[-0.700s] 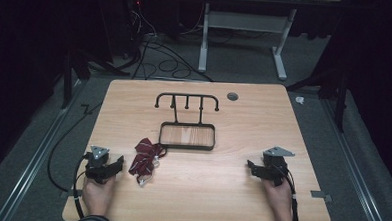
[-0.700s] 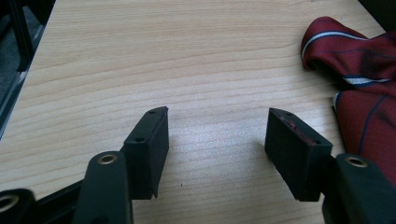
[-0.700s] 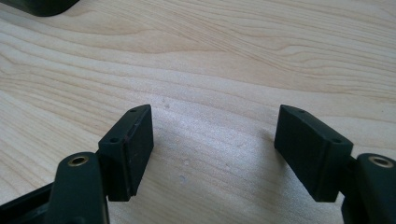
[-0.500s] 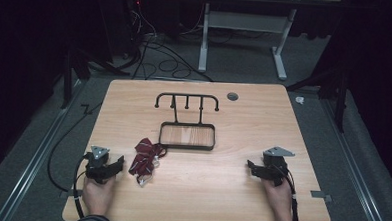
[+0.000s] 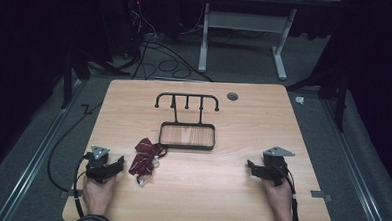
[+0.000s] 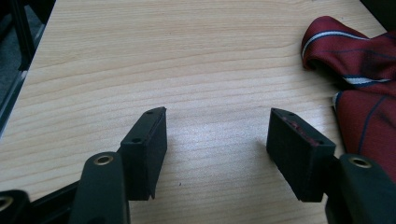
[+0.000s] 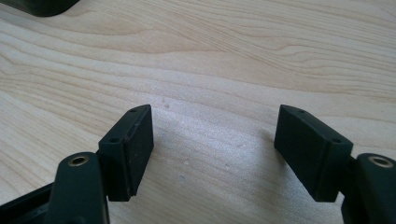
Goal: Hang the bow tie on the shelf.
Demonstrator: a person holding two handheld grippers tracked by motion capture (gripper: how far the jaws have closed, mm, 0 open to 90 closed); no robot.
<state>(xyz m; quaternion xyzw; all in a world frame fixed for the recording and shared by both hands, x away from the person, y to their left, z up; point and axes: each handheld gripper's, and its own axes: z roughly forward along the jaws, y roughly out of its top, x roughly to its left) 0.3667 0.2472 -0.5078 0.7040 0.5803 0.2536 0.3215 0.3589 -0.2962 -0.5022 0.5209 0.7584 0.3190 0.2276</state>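
Left gripper (image 5: 115, 163) rests on the light wooden table (image 5: 230, 202) near its front left corner, jaws spread wide, nothing between them but bare wood. In the left gripper view (image 6: 217, 133) both pads are clear and sit just above the surface.

Crumpled dark red necktie with thin white and navy stripes (image 5: 145, 158) lies just beside the left gripper, on its right, not touching the pads. In the left gripper view the tie (image 6: 359, 79) is cut off by the right and top edges, and its lower part is hidden behind the right jaw. How it is folded is hard to make out from the high view; a pale bit at its front end is too small to identify.

Right gripper (image 5: 251, 168) sits near the front right of the table, well apart from the tie, jaws equally wide and empty (image 7: 215, 135).

Black wire rack with a wooden tray base (image 5: 187, 136) stands mid-table behind the tie. Its hook bar is thin and dim. A dark shape is clipped at the top left corner of the right gripper view, unidentifiable.
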